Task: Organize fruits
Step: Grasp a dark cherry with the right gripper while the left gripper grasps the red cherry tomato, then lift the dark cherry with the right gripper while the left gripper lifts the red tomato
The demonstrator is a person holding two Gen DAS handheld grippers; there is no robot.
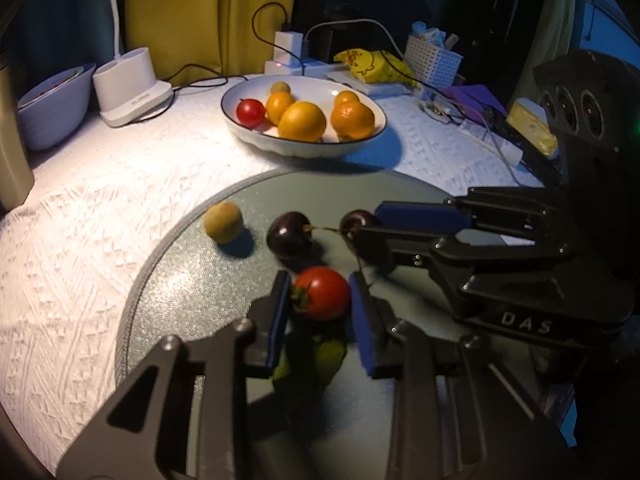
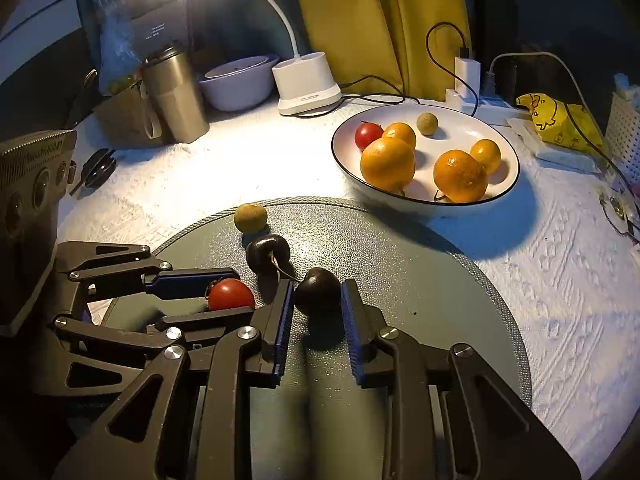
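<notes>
On a round grey mat lie a red cherry tomato, two dark cherries joined by stems and a small tan longan. My left gripper brackets the tomato, its blue pads at both sides. My right gripper brackets the nearer cherry the same way. A white bowl behind the mat holds oranges, a tomato and a longan.
A white lamp base, a white mixing bowl and a steel tumbler stand at the back left. A power strip with cables, a yellow packet and a white basket stand at the back right.
</notes>
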